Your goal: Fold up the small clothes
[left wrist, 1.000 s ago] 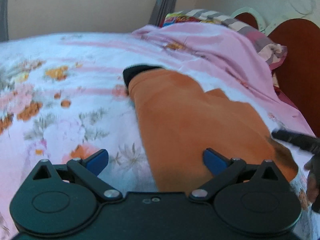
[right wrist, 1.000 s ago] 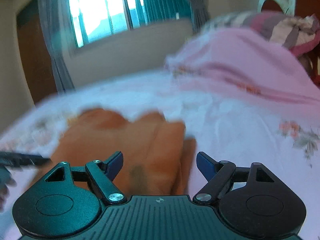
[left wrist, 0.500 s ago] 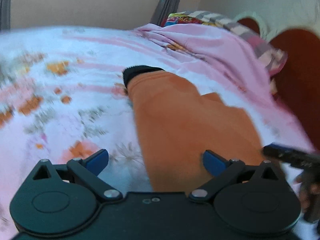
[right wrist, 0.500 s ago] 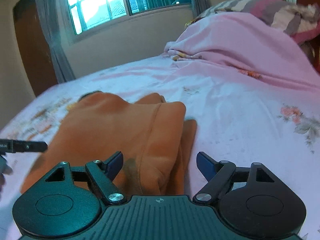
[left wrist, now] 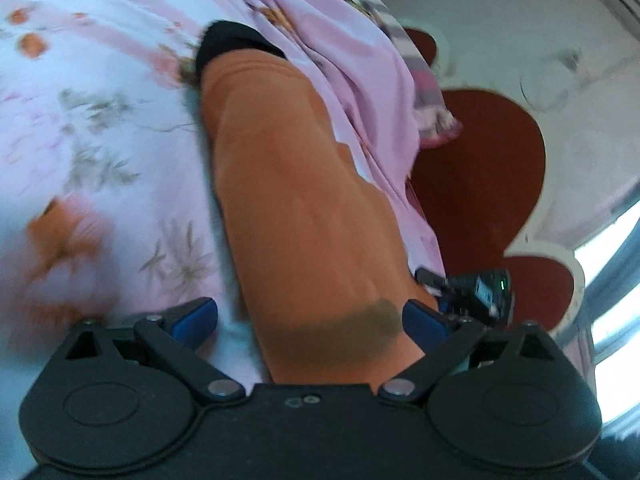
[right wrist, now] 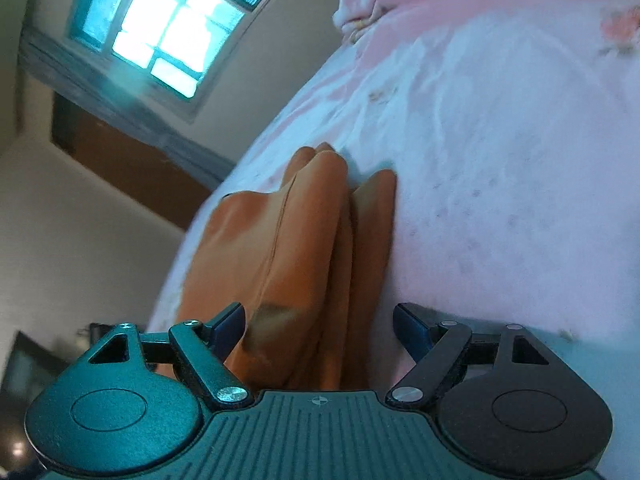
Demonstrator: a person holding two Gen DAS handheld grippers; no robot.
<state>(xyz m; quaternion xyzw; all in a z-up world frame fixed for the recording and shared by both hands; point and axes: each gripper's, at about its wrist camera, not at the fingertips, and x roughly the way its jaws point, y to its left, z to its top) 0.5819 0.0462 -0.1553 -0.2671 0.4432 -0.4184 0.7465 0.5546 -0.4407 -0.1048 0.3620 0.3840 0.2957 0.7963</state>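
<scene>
Both the left gripper (left wrist: 310,318) and right gripper (right wrist: 319,328) gape wide, holding nothing, astride the near edge of the orange garment (left wrist: 296,200) on the bed (left wrist: 100,128) (partly folded), so closing may pinch only the top layer.

The folded garment (left wrist: 296,208) lies on the bedsheet (left wrist: 100,128), a rumpled blanket (left wrist: 352,60) behind it.
</scene>
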